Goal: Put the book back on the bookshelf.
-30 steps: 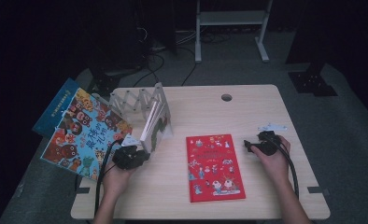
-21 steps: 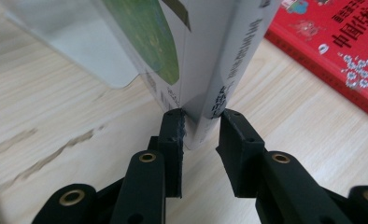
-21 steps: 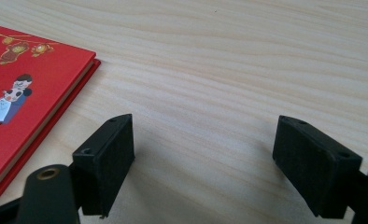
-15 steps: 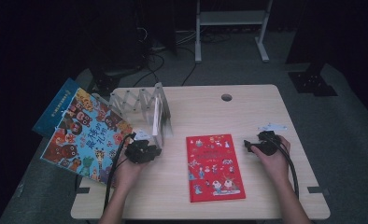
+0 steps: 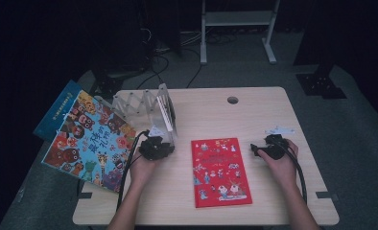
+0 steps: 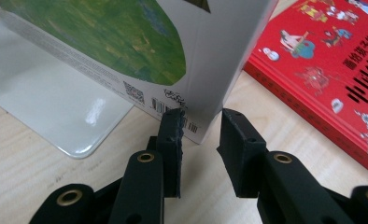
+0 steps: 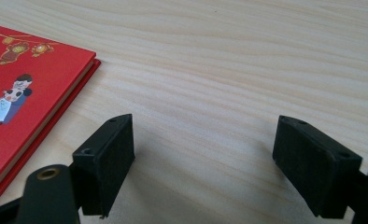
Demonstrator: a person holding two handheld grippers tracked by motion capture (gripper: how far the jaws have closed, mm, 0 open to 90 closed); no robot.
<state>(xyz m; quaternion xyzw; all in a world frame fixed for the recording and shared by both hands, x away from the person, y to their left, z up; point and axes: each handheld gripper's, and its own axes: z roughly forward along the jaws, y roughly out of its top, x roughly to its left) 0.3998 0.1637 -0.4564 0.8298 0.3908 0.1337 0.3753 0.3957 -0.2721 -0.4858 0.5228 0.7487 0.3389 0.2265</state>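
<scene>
In the high view, the left gripper (image 5: 154,147) is sitting at about nine o'clock from the table's (image 5: 254,112) centre, right at the foot of the clear accordion book rack (image 5: 138,103), where a thin white book (image 5: 166,111) is standing upright in the end slot. The red book (image 5: 220,171) is lying flat near six o'clock of the table's middle, and the right gripper (image 5: 266,149) is resting at three o'clock of it, close by but apart. A large colourful picture book (image 5: 91,141) is hanging over the table's left edge, with a blue book (image 5: 58,112) under it at ten o'clock.

In the left gripper view, the jaws are standing narrowly apart, and the white book's lower corner (image 6: 191,93) is sitting just beyond the gap at twelve o'clock, not yet clamped. The rack's clear base plate (image 6: 56,109) is lying at ten o'clock, and the red book (image 6: 331,70) at two o'clock.

In the right gripper view, the jaws are spread wide over bare wood with nothing between them, and the red book's corner (image 7: 28,88) is showing at nine o'clock.

The risk lies in the left gripper's approach: the gap looks barely wider than the cover, so one pad could butt the corner and tip the book or shove the light rack along the table.
</scene>
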